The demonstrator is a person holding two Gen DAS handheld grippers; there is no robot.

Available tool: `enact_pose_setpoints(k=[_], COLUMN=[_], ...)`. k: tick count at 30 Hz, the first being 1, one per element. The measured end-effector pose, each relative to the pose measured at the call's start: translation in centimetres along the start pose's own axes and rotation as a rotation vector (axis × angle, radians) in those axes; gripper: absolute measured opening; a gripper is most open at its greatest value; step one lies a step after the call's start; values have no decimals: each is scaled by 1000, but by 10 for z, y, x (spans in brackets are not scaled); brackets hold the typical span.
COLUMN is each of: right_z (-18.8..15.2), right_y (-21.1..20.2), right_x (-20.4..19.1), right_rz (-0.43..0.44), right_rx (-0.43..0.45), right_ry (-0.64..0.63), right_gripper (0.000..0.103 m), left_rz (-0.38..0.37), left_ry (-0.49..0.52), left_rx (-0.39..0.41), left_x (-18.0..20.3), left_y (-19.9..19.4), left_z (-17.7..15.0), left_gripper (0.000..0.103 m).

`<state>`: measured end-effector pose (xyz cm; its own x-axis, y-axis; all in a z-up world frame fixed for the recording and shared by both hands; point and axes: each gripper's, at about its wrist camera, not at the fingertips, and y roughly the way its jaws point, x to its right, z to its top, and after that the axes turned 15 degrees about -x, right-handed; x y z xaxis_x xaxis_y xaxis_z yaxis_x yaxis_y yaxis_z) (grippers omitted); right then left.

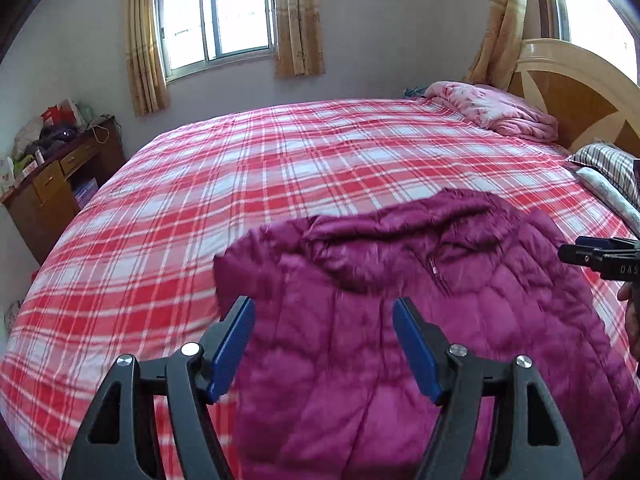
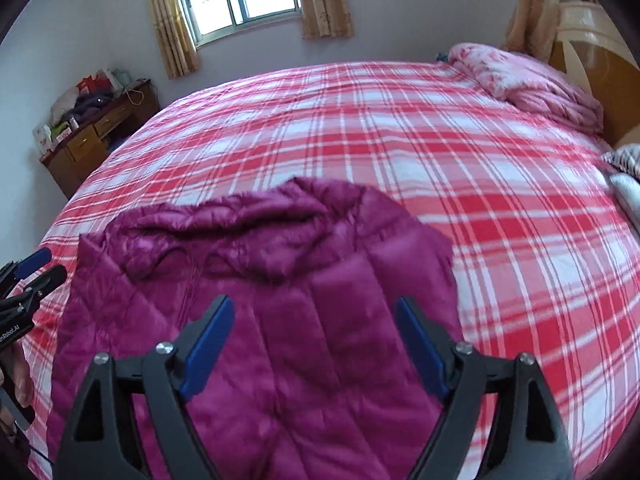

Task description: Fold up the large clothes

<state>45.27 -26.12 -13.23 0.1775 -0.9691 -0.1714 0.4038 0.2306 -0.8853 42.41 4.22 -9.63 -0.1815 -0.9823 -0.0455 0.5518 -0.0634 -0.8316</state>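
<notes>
Plaid-covered bed (image 1: 280,168) supports magenta quilted jacket (image 1: 400,320) near the front edge; left gripper (image 1: 323,308) and right gripper (image 2: 315,306) hover released, jaws empty.

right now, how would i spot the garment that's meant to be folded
Start at the wide bed with the red and white plaid cover. On its near side lies a magenta quilted puffer jacket, hood towards the window. It is the only dark purple-pink thing there; the crumpled pale pink floral blanket sits far off by the headboard.

Home bedroom: plaid-covered bed (image 1: 280,168), wooden headboard (image 1: 580,92), curtained window (image 1: 216,16), probably desk (image 1: 60,176).
</notes>
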Motion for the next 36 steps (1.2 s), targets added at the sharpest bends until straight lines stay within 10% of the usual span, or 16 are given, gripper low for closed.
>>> enact_pose_setpoints(k=[9, 17, 22, 24, 28, 36], right_z=[-164, -246, -270, -274, -287, -311], right_y=[-53, -64, -67, -68, -72, -133], right_x=[55, 62, 53, 52, 53, 46], right_rz=[-49, -51, -11, 4, 127, 248], right_rx=[-61, -114, -135, -140, -138, -6], right_ry=[123, 170, 165, 165, 196, 196], right_gripper=[85, 85, 62, 36, 11, 8], left_rz=[-57, -92, -137, -125, -165, -330], left_ry=[-66, -140, -111, -68, -31, -79], left_rx=[-132, -155, -149, -139, -126, -48], left_x=[-18, -9, 7, 15, 18, -6], left_y=[-43, -57, -67, -69, -77, -138], left_z=[-165, -241, -262, -271, -280, -277], left_gripper=[73, 73, 73, 71, 13, 7])
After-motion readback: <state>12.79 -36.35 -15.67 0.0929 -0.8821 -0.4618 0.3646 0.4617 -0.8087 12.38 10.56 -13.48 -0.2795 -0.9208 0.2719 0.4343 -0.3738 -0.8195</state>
